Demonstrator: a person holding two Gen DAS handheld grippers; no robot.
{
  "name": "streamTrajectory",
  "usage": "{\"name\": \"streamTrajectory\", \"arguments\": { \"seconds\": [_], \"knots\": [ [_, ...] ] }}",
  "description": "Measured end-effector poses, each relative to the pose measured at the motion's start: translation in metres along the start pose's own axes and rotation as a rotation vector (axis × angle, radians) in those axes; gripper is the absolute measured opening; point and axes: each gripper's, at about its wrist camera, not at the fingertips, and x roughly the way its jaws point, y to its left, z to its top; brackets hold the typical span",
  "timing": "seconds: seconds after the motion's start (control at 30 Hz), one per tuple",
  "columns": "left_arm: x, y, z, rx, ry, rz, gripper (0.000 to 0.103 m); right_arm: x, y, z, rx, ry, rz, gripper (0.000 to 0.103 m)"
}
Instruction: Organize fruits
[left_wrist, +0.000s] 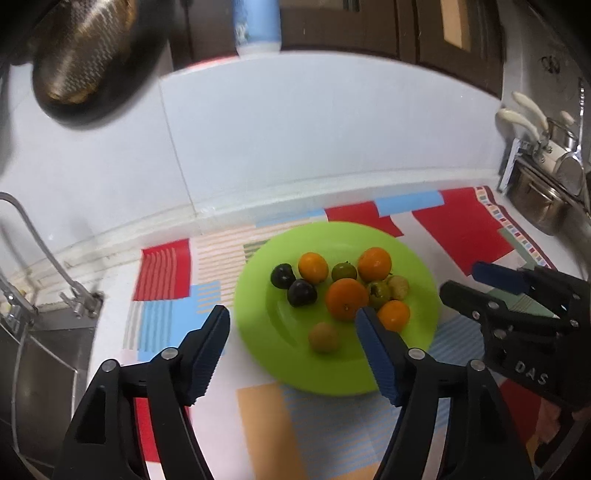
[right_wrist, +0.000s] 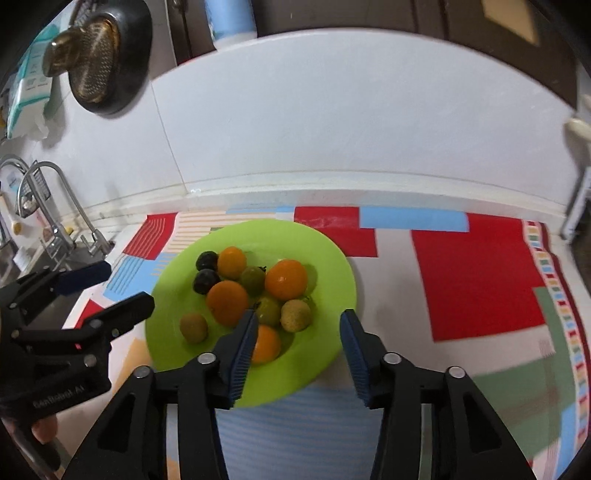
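Patterned mat (right_wrist: 480, 280) covers the counter to the white wall's foot, bare to the right. Green plate (left_wrist: 258, 295) sits mid-mat, fruits (left_wrist: 345, 299) clustered centrally, rim clear. My left gripper (left_wrist: 291, 332) and right gripper (right_wrist: 299, 332) hover spread, empty, over its near edge.

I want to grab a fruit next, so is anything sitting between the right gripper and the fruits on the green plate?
Nothing visible blocks it. The right gripper hangs open just over the green plate, nearest an orange fruit.
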Motion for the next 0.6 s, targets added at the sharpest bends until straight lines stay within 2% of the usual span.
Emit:
{"name": "streamTrajectory", "arguments": {
  "seconds": [0.1,0.17,0.4,0.6],
  "knots": [
    [-0.021,0.002,-0.004,0.01,-0.044,-0.007,0.077,-0.024,0.008,-0.008,0.023,-0.033,-0.017,0.048],
    [-0.034,0.002,-0.007,0.025,-0.069,-0.004,0.083,-0.042,0.015,-0.014,0.037,-0.059,-0.035,0.055],
    [-0.073,0.001,-0.026,0.035,-0.106,-0.001,0.086,-0.084,0.029,-0.032,0.057,-0.111,-0.088,0.056],
    [-0.108,-0.004,-0.045,-0.014,-0.125,0.02,0.086,-0.114,0.035,-0.047,0.032,-0.121,-0.092,0.056]
  ]
}}
